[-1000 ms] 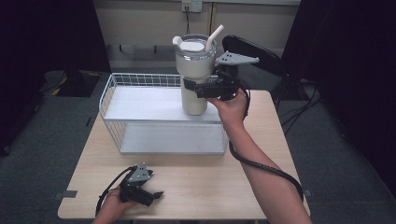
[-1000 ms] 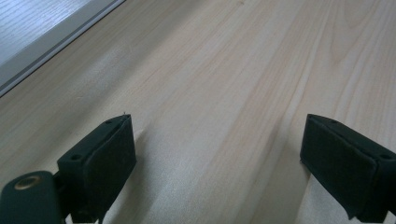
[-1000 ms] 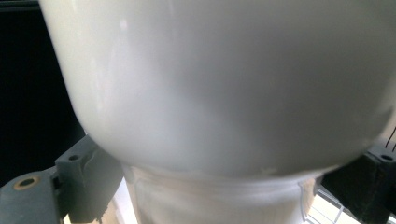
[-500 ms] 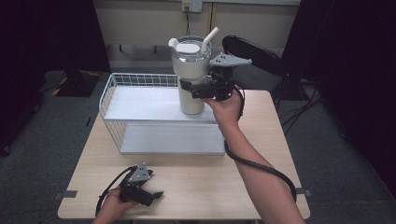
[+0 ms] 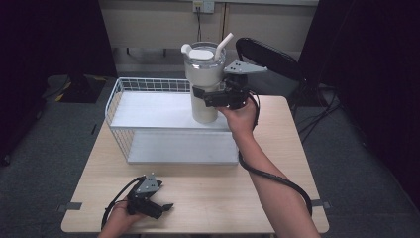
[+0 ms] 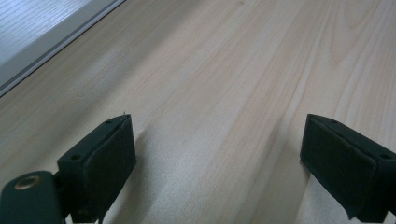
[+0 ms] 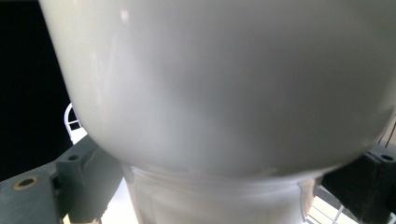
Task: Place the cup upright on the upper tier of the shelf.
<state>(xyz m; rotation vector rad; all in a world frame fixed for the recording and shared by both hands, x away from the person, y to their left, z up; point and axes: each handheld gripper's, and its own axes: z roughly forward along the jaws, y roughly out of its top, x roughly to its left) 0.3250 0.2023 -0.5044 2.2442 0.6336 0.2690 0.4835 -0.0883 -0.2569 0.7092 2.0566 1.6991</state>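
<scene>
Two grippers are at work, well apart from each other. In the high view the right gripper (image 5: 210, 98) is clamped around a cream tumbler (image 5: 205, 79), its jaws closed on the narrower lower part of the body, just under the wide upper section. The tumbler stands upright, with a clear lid and a white straw (image 5: 225, 41) slanting up out of it (a small handle-like knob sticks out at the rim on the far side). It is over the right end of the white wire basket (image 5: 119, 94), which sits at the back of the wooden table (image 5: 218, 193); whether its base touches the basket's upper shelf I cannot tell. In the right gripper view the tumbler (image 7: 219, 79) looms close, with a black jaw on either side of its narrow base.

The left gripper (image 5: 161, 207) rests low on the table near the front edge, held in the person's hand. In the left gripper view its jaws stand wide apart with nothing but bare wood between them.
</scene>
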